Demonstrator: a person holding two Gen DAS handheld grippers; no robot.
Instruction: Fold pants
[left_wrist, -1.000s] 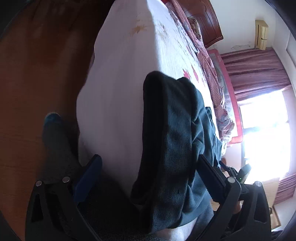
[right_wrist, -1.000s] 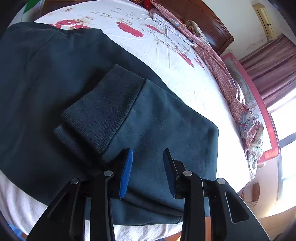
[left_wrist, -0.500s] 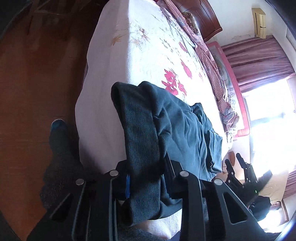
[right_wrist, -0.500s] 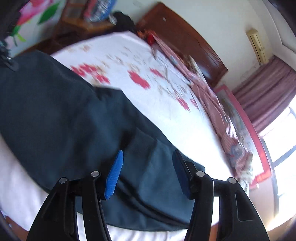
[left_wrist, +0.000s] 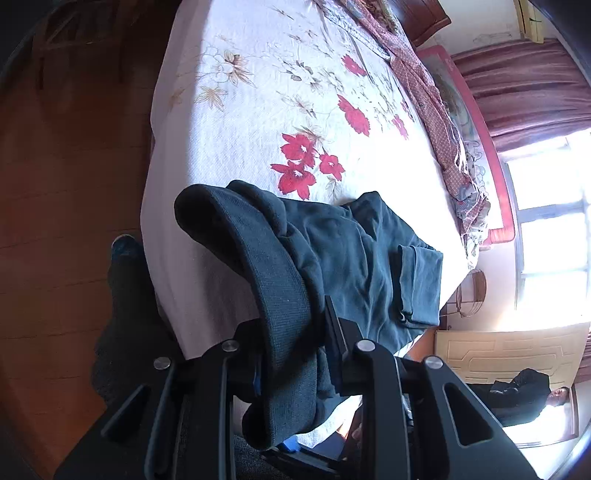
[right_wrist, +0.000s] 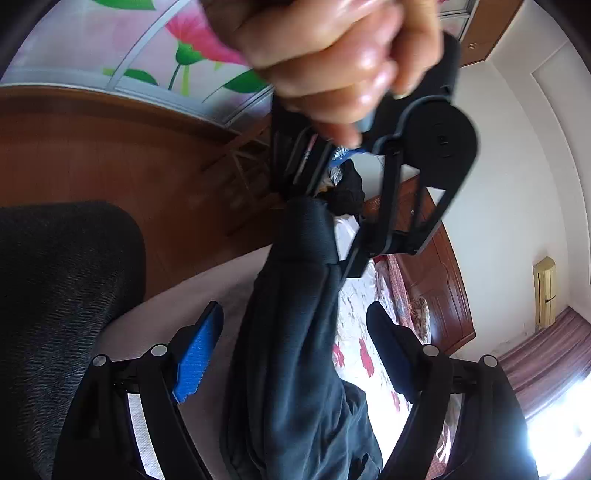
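Note:
The dark teal pants (left_wrist: 351, 251) lie on the flowered white bed (left_wrist: 258, 92), with a turned-back cuff (left_wrist: 421, 280) at their far end. My left gripper (left_wrist: 291, 325) is shut on the ribbed waistband (left_wrist: 273, 277) and holds it up off the bed edge. In the right wrist view the lifted pants (right_wrist: 288, 369) hang between the fingers of my right gripper (right_wrist: 293, 314). Its jaws are opening and the blue pads (right_wrist: 195, 354) stand clear of the cloth. Above it, a hand (right_wrist: 332, 55) holds the left gripper.
A wooden floor (left_wrist: 66, 184) lies left of the bed, where a dark-clad leg and foot (left_wrist: 122, 251) stand close to the edge. A pink patterned quilt (left_wrist: 436, 122) runs along the far side. A person (left_wrist: 524, 395) is by the door (left_wrist: 480, 350).
My left gripper closed on the waistband and raised it. My right gripper left the folded cuff, swung over to the lifted waistband and spread its jaws wider.

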